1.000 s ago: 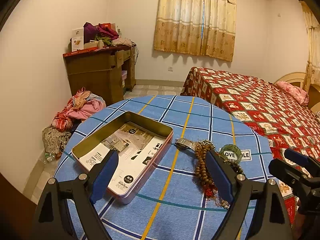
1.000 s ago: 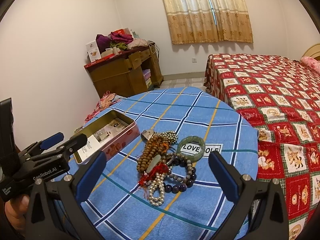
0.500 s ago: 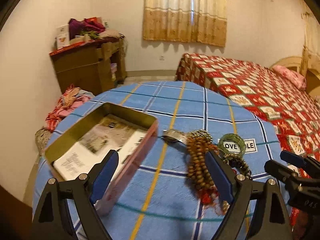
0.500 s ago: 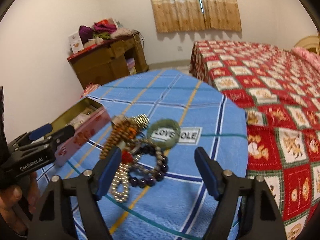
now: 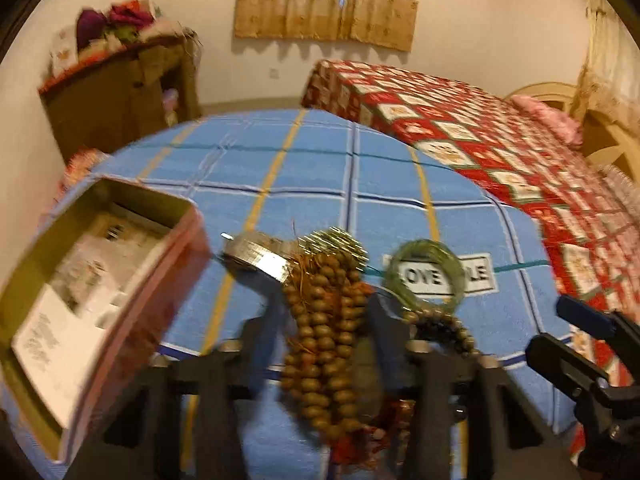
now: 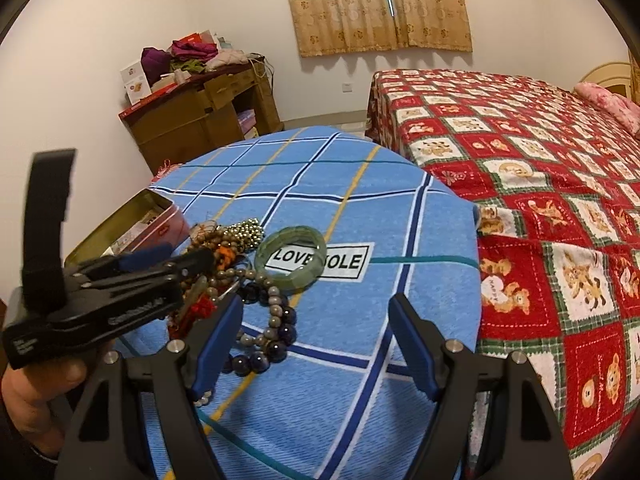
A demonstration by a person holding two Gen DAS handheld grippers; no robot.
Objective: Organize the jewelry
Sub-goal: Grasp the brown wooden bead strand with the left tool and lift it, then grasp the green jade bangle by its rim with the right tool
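Left wrist view: left gripper (image 5: 324,320) low over the pile, 2 fingers drawn in on either side of the wooden bead strand (image 5: 326,344); picture smeared, so whether the pads already press the beads I cannot tell.
Strand axis: runs lengthwise straight away from the left claw, between its fingers, near end by the red tassel (image 5: 360,440), far end by the gold bead cluster (image 5: 336,242).
Nearer hand: left; the strand lies dead ahead of it, no sideways reach needed.
Right gripper (image 6: 316,344): fingers apart, holding nothing, hovering on the near right of the pile over the dark bead bracelet (image 6: 272,336).
Beyond the strand: metal watch (image 5: 256,256) to its far left, green bangle (image 5: 424,276) to its far right on the LOVE label.
Tin box (image 5: 100,280): left of the strand, open, printed card inside, no jewelry in it yet.
Judgement: next move likely a pinch across the strand's width, then a carry left to the tin; loose loops may trail and snag the tassel or watch.
Farthest: bed (image 6: 540,152) behind the table (image 6: 340,380).
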